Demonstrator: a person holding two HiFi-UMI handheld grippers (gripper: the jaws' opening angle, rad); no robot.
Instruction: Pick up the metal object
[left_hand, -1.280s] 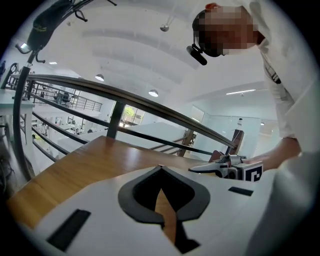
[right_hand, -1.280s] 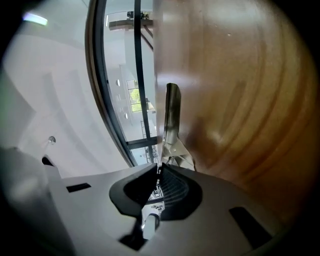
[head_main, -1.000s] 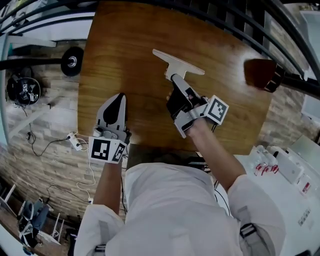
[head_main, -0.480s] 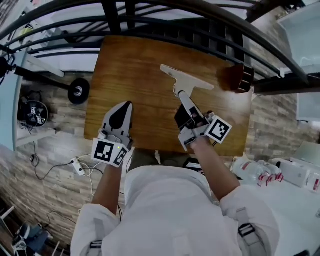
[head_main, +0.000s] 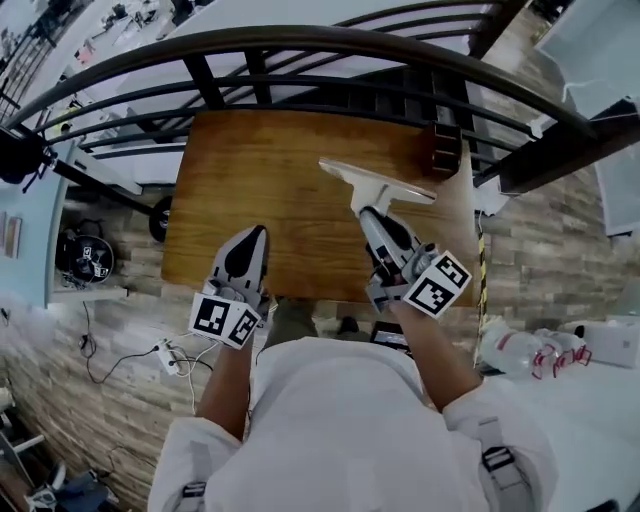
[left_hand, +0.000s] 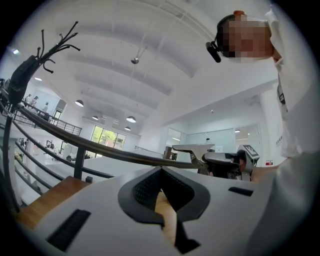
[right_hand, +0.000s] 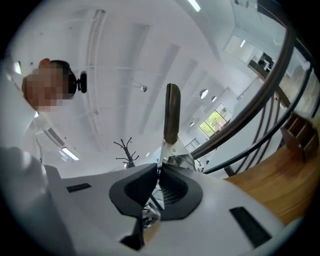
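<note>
A dark curved railing (head_main: 330, 45) sweeps across the top of the head view, and just under it the wooden table (head_main: 270, 170) fills the upper middle of the frame. The person's white-shirted torso (head_main: 340, 420) takes up the bottom centre, with both arms reaching up toward the table's lower edge. The metal object (head_main: 378, 184), a pale T-shaped piece with a long flat bar across its top, lies right of centre over the table, its stem running down into the right gripper (head_main: 372, 216). In the right gripper view those jaws (right_hand: 159, 167) are pressed tight on the object's narrow neck, and its bar (right_hand: 171, 112) stands edge-on against the ceiling. The left gripper (head_main: 256, 236) sits left of centre over the table's lower edge, well apart from the object; in its own view the jaws (left_hand: 160, 171) are closed together with nothing between them. A small dark brown thing (head_main: 446, 150) sits at the table's upper right corner.
</note>
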